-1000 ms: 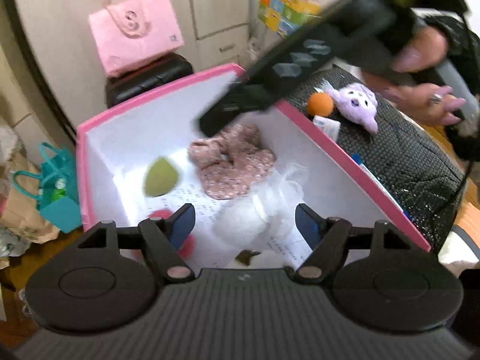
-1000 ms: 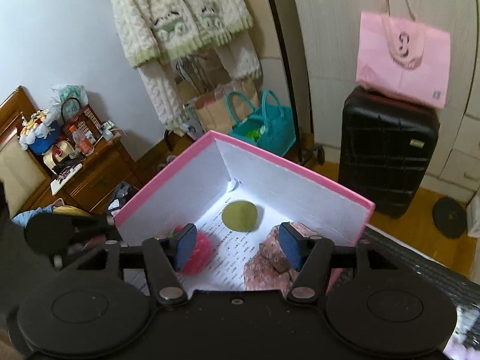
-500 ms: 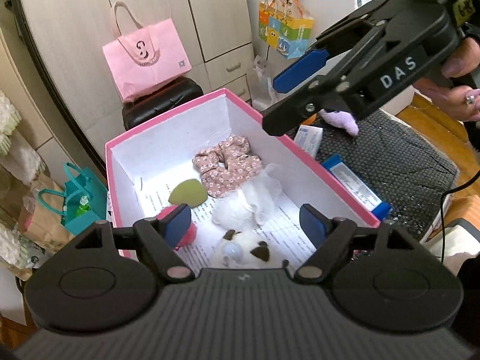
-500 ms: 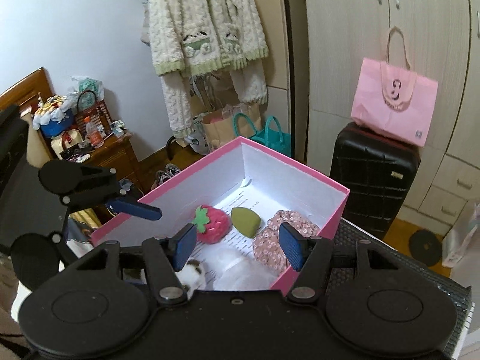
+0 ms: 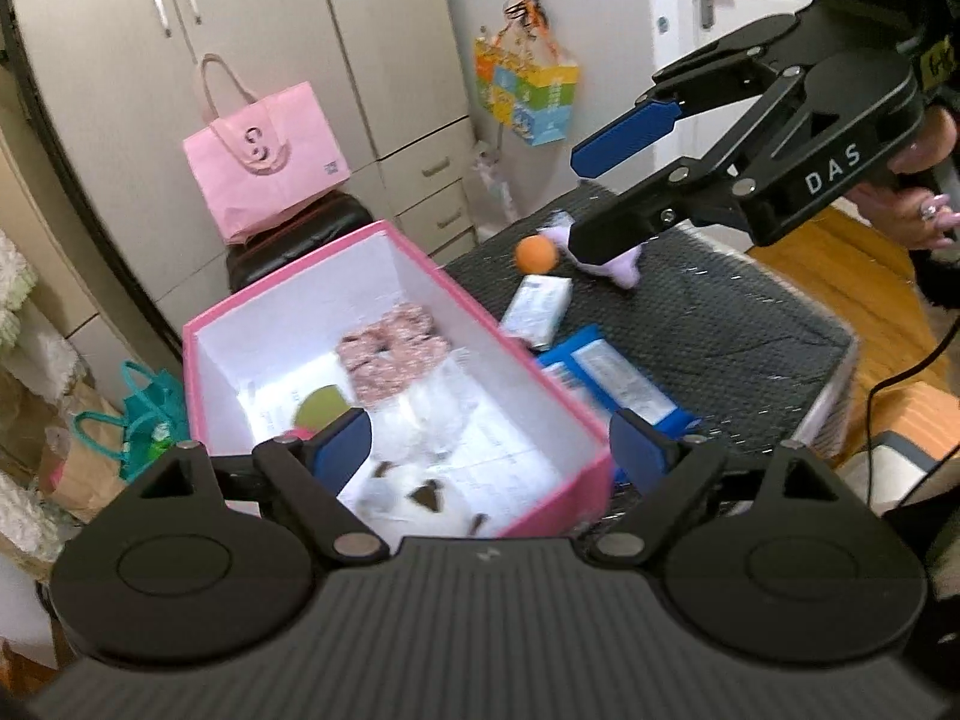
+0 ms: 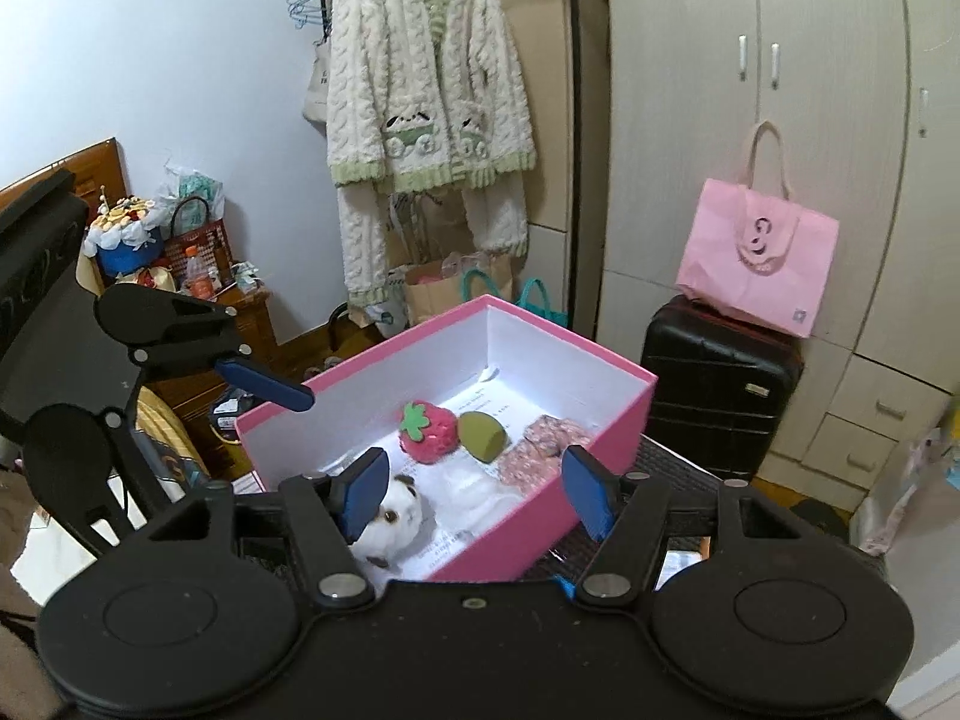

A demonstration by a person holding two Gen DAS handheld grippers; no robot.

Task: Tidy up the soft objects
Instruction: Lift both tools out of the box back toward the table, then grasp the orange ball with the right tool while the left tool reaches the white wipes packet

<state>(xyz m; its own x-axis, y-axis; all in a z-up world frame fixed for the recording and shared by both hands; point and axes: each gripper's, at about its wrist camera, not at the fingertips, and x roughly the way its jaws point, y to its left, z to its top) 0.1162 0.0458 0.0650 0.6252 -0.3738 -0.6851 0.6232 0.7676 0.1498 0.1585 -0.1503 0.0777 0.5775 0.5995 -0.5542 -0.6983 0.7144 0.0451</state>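
Both my grippers hang empty above the pink-walled, white-lined cardboard box (image 6: 606, 438), jaws spread wide: the left gripper (image 5: 489, 450) over its near end, the right gripper (image 6: 477, 489) over its near corner. Already inside lie a red plush strawberry (image 6: 427, 431), an olive-green sponge wedge (image 6: 482, 435), a pink floral scrunchie (image 6: 537, 450), a white gauzy bundle (image 5: 435, 411) and a white-and-brown plush animal (image 6: 399, 519). I judge I'm between pickups. Next comes the lilac plush toy (image 5: 624, 267) on the dark mesh tabletop (image 5: 750, 336), beside an orange ball (image 5: 536, 255) (half hidden behind my right jaw). It looks squashy, so a firm pinch on its body.
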